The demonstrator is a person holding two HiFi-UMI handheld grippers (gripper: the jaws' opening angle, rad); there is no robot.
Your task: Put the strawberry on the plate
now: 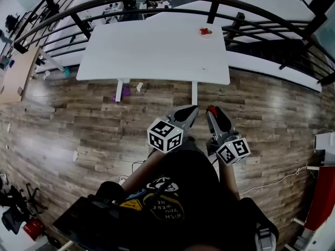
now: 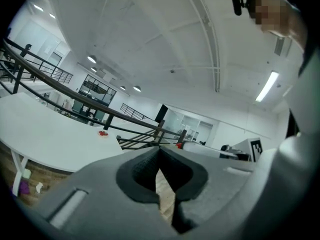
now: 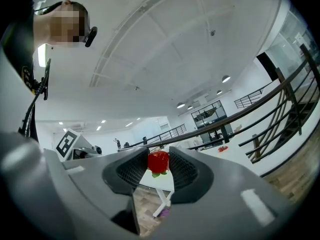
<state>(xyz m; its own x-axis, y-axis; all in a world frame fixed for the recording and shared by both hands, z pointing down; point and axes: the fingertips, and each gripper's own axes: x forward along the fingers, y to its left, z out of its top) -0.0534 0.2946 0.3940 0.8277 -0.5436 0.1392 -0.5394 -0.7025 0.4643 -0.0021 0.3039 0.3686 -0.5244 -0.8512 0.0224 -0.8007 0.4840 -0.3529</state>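
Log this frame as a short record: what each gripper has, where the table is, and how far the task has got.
left gripper: fingers closed together, nothing between them
right gripper: closed on the strawberry, held at the fingertips
table: white, ahead of the person, beyond both grippers
on table: one small red item near the far right corner, too small to identify
plate: none can be made out
floor: wood planks
task status: strawberry carried, not yet set down

A red, green-leaved strawberry (image 3: pixel 158 162), a white table (image 1: pixel 152 51), brown wood-grain floor (image 1: pixel 78 124) under the table and black railing (image 1: pixel 212 12) behind it.
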